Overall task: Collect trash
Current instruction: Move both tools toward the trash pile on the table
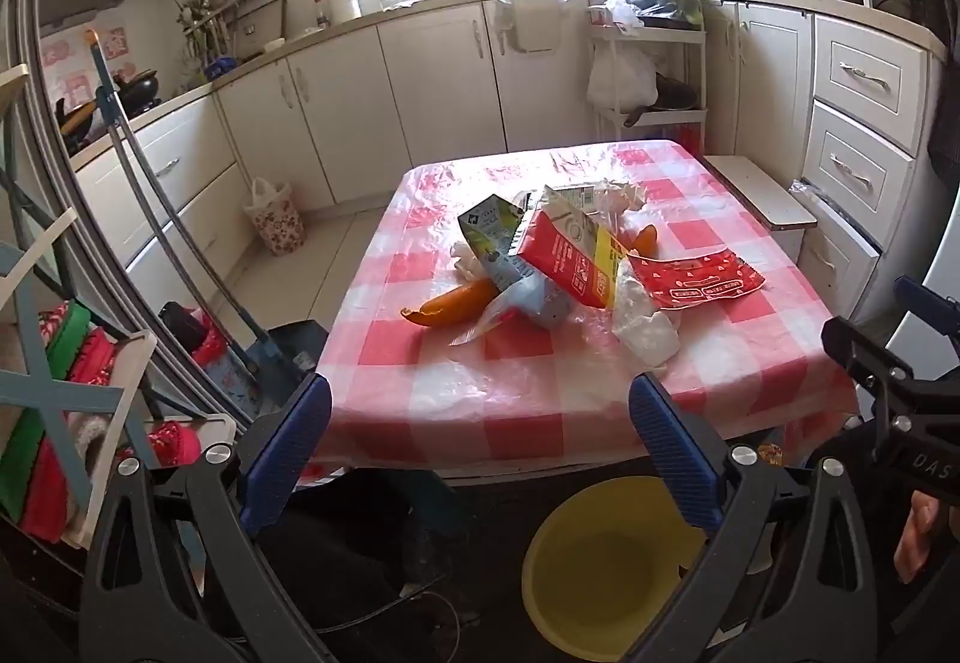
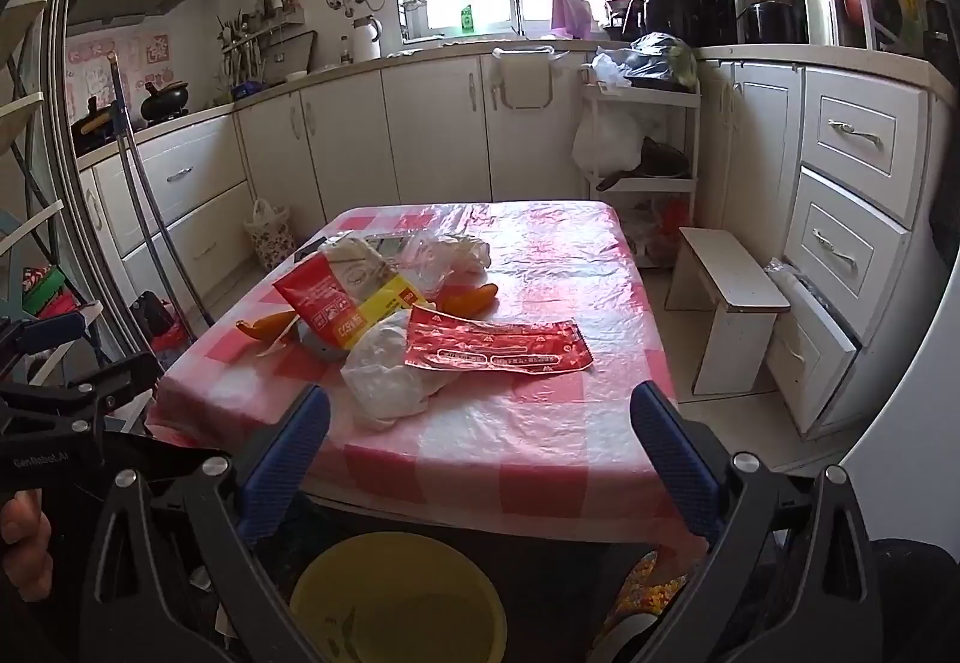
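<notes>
A pile of trash lies mid-table on the red-and-white checked cloth (image 1: 528, 399): a red and yellow carton (image 1: 570, 258) (image 2: 339, 306), a green and blue carton (image 1: 498, 243), a flat red wrapper (image 1: 696, 279) (image 2: 498, 348), crumpled white plastic (image 1: 645, 324) (image 2: 390, 372), and orange peels (image 1: 450, 303) (image 2: 267, 326). A yellow bin (image 1: 606, 567) (image 2: 399, 600) stands on the floor below the table's near edge. My left gripper (image 1: 480, 423) is open and empty, before the near edge. My right gripper (image 2: 480, 435) is open and empty, near the white plastic.
White kitchen cabinets (image 1: 444, 75) run behind the table. A white stool (image 2: 729, 303) stands right of it, a shelf cart with bags (image 2: 642, 135) behind. A mop and dustpan (image 1: 180, 243) lean at left, by a floral bag (image 1: 273, 219).
</notes>
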